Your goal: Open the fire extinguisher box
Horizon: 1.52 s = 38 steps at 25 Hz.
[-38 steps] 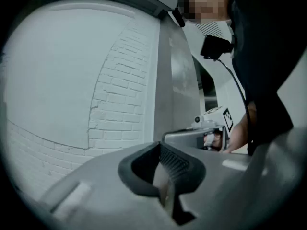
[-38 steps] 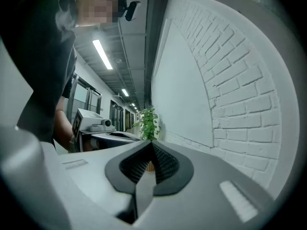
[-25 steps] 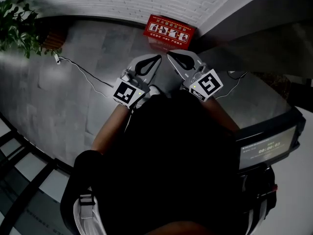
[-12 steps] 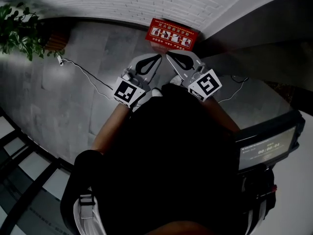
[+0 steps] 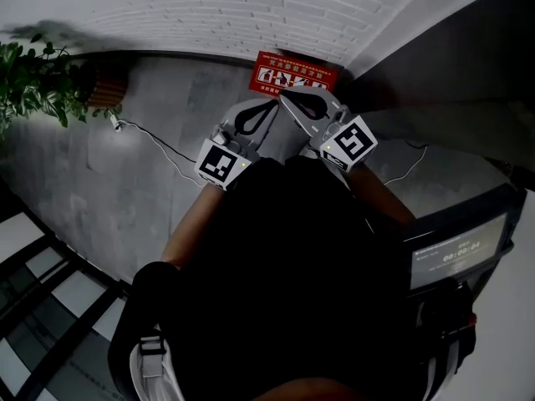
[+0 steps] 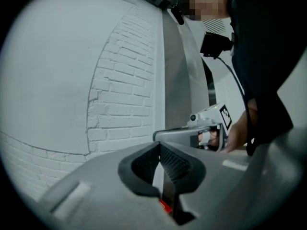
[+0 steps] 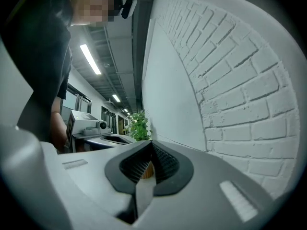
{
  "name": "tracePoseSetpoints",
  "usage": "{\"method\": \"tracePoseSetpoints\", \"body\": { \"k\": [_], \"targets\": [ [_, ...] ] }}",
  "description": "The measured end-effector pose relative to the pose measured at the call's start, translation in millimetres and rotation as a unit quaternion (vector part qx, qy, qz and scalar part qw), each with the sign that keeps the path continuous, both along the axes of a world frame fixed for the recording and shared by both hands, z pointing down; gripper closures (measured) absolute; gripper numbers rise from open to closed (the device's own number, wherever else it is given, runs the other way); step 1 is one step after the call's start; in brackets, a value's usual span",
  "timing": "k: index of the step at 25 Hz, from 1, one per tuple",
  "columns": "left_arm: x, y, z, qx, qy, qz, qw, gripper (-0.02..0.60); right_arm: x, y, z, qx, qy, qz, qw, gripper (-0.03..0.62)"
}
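Observation:
The red fire extinguisher box (image 5: 292, 75) stands on the grey floor against the white brick wall (image 5: 251, 15); its lid bears white pictures and looks closed. Just short of it, side by side, hang my left gripper (image 5: 267, 107) and right gripper (image 5: 285, 98), tips pointing at the box. Both are shut with nothing between the pads. In the left gripper view the jaws of my left gripper (image 6: 159, 145) meet, a sliver of red shows below them, and the right gripper (image 6: 192, 134) is beside it. In the right gripper view my right gripper (image 7: 151, 145) is shut too.
A potted plant (image 5: 38, 82) stands at the far left by the wall, also in the right gripper view as the plant (image 7: 139, 126). A white cable (image 5: 159, 140) runs across the floor from it. A dark unit with a lit display (image 5: 456, 253) is at my right.
The head view and both grippers have moved forward towards the wall, so the tips now sit closer to the red box. Both grippers stay shut.

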State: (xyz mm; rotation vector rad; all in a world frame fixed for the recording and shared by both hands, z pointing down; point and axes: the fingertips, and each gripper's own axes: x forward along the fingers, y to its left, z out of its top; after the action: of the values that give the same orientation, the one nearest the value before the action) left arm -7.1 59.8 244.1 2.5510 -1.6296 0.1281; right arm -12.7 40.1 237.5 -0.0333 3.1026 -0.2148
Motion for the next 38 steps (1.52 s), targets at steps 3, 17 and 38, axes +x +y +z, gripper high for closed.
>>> {"method": "tracePoseSetpoints", "body": {
  "k": [3, 17, 38],
  "targets": [
    [-6, -11, 4, 0.008, 0.005, 0.013, 0.9999, 0.581, -3, -9, 1, -0.01, 0.006, 0.013, 1.0, 0.589],
    [-69, -46, 33, -0.012, 0.044, 0.148, 0.9879, 0.581, -58, -43, 33, -0.066, 0.056, 0.153, 0.984, 0.589],
    [-63, -80, 197, -0.116, 0.058, 0.176, 0.9759, 0.581, -29, -91, 278, -0.227, 0.158, 0.245, 0.929, 0.589]
  ]
}}
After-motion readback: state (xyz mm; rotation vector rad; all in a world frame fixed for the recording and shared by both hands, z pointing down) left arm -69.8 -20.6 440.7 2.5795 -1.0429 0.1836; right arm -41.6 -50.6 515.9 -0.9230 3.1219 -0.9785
